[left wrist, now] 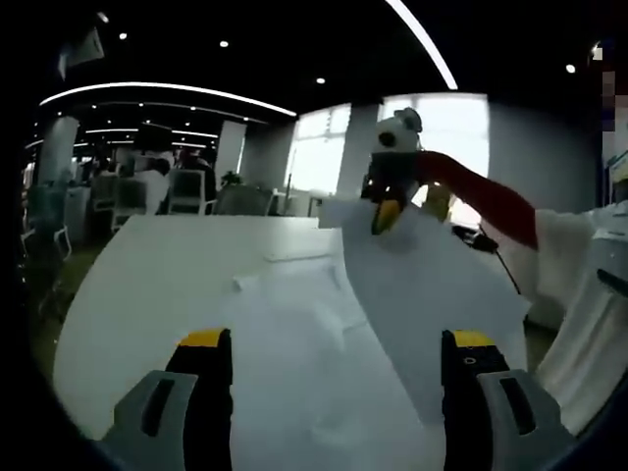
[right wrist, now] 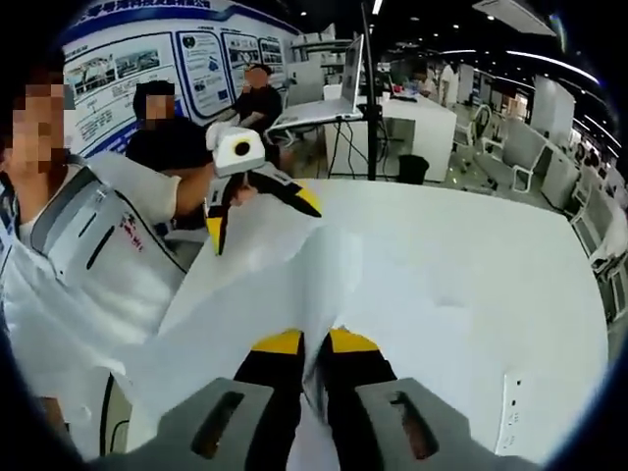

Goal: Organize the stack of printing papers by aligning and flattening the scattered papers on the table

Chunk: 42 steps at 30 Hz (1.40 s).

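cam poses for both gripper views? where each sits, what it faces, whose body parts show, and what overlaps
Left gripper view: rides the left gripper, jaws wide open, low over the papers on the white table, facing windows; the right gripper grips the sheet's far edge, red sleeve behind.
Right gripper view: rides the right gripper, jaws shut on the papers, facing back at the person's white vest and the open left gripper.
Shared: the table, the papers, each other's gripper.

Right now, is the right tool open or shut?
Shut: the right tool pinches a sheet of paper between its yellow-tipped jaws, lifting it off the table.
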Each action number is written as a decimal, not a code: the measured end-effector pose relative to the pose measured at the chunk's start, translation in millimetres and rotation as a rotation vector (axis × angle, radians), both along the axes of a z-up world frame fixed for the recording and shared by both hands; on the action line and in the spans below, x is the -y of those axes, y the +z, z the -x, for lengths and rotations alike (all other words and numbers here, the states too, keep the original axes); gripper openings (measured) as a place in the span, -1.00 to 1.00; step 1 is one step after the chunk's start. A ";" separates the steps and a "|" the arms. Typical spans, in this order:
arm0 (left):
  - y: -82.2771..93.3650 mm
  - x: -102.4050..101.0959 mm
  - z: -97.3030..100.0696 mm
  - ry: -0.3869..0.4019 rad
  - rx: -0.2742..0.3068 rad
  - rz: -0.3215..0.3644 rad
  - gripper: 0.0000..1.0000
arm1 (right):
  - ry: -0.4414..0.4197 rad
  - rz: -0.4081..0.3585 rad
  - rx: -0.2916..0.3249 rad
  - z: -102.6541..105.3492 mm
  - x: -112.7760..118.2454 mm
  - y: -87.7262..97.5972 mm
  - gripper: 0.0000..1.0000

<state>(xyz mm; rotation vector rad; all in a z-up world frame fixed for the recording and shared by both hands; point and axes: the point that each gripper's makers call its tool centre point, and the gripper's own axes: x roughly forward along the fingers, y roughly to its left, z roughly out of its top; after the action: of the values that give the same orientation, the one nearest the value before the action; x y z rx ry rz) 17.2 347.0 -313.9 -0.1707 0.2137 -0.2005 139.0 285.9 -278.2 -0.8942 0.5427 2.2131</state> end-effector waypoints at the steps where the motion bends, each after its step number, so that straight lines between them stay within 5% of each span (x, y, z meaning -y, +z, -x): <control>1: -0.9 0.0 -0.5 -0.001 -0.002 0.001 0.80 | -0.001 0.001 -0.002 -0.6 -1.8 -0.6 -0.93; 22: -10.7 -4.2 -18.6 -0.023 -0.035 0.028 0.82 | 0.015 0.007 -0.003 12.5 -5.4 -0.2 -0.93; 42: -6.0 15.1 -41.3 -0.077 -0.043 0.063 0.87 | 0.039 -0.011 0.008 23.4 -2.3 4.6 -0.93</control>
<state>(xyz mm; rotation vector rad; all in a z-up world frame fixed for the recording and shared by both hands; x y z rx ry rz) 58.5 331.8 -319.9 -0.2299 0.2566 -0.2807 115.6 288.2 -273.6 -0.9147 0.5134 2.2450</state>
